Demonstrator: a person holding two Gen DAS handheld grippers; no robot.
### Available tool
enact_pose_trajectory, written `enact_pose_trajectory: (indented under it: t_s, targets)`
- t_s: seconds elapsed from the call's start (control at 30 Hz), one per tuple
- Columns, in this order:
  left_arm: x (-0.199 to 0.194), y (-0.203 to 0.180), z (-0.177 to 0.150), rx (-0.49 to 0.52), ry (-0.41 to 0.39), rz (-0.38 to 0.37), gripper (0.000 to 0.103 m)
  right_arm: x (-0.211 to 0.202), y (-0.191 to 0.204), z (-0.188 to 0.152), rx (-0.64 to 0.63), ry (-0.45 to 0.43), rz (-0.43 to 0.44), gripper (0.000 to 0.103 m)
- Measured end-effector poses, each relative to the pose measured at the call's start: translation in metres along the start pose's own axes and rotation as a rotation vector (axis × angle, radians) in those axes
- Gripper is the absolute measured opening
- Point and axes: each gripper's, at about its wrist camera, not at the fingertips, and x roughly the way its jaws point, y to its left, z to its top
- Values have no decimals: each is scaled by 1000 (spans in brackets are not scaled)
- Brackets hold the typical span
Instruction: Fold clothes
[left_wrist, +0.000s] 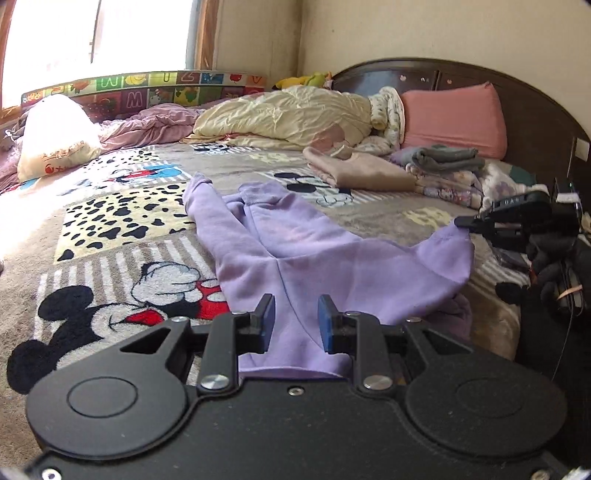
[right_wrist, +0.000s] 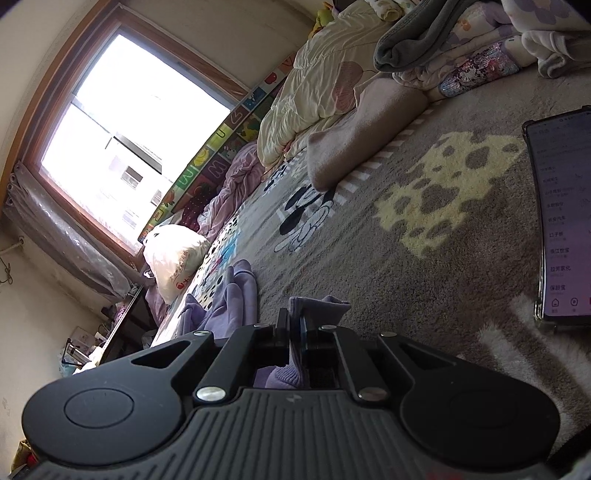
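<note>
A lilac sweatshirt (left_wrist: 295, 254) lies spread on the cartoon-print bedspread (left_wrist: 110, 229), one sleeve stretched toward the far left. My left gripper (left_wrist: 296, 317) hovers open just above its near part, blue pads apart with cloth showing between them. At the right edge of the left wrist view my right gripper (left_wrist: 466, 222) is shut on a lifted corner of the garment and holds it off the bed. In the right wrist view that gripper (right_wrist: 295, 325) pinches lilac ribbed fabric (right_wrist: 317, 306), and the rest of the sweatshirt (right_wrist: 225, 302) trails away to the left.
Folded beige cloth (left_wrist: 362, 170), a grey-and-floral clothes pile (left_wrist: 447, 162), a cream duvet (left_wrist: 288, 118) and a pink pillow (left_wrist: 454, 118) sit near the headboard. A white bag (left_wrist: 55, 136) lies far left. A lit phone (right_wrist: 561, 218) rests on the bedspread by the right gripper.
</note>
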Motion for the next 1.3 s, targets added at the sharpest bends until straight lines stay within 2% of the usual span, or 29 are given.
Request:
enact_pose_trajectory:
  t_s: [0.03,0.07,0.1,0.17,0.2,0.33,0.43,0.5,0.67,0.7,0.73,0.8,0.83,0.9,1.0,1.07,1.1,1.17,1.23,1.27,1.3]
  targets:
    - [16,-12,-7,68,76,36,23,0,0,0,-1,5,-1,9]
    - [27,-22,-15,125,102,65,23,2,0,1,-8,12,-4,9]
    - [27,-26,-17,136,85,70,23,3,0,1,-15,19,-8,9]
    - [18,-12,-4,71,101,26,23,5,-1,2,-25,32,-8,9]
    - [9,-3,3,28,59,19,23,6,-2,2,-28,37,-6,9]
    - [-5,26,29,-117,-124,104,23,9,-5,1,-34,51,34,10]
    - [12,45,52,-240,-165,130,23,9,-5,0,-54,58,57,11]
    - [31,53,66,-242,-143,150,23,9,-6,1,-63,63,73,14]
    - [109,75,92,-220,-2,176,17,14,-19,7,-21,77,95,16]
    - [128,74,94,-188,51,166,17,15,-22,8,-13,80,99,16]
    - [150,66,93,-107,120,149,17,16,-24,9,-5,82,103,16]
    - [168,46,92,69,161,191,17,21,-28,10,20,97,122,16]
    - [169,40,94,123,168,209,17,24,-30,9,36,104,132,16]
    - [157,47,103,95,145,205,17,28,-33,9,64,119,150,16]
    - [140,68,121,15,64,222,17,34,-38,8,107,142,178,16]
    - [145,86,136,-34,34,260,17,38,-40,7,136,157,197,16]
    - [155,95,143,-62,36,254,17,40,-42,6,150,165,206,16]
    - [184,102,147,-91,81,217,17,43,-43,6,174,172,213,16]
    - [229,92,136,0,204,193,17,45,-45,5,192,178,217,16]
    - [237,88,131,28,215,201,13,44,-46,5,202,179,219,16]
    - [233,88,136,8,206,194,13,44,-47,5,212,180,220,16]
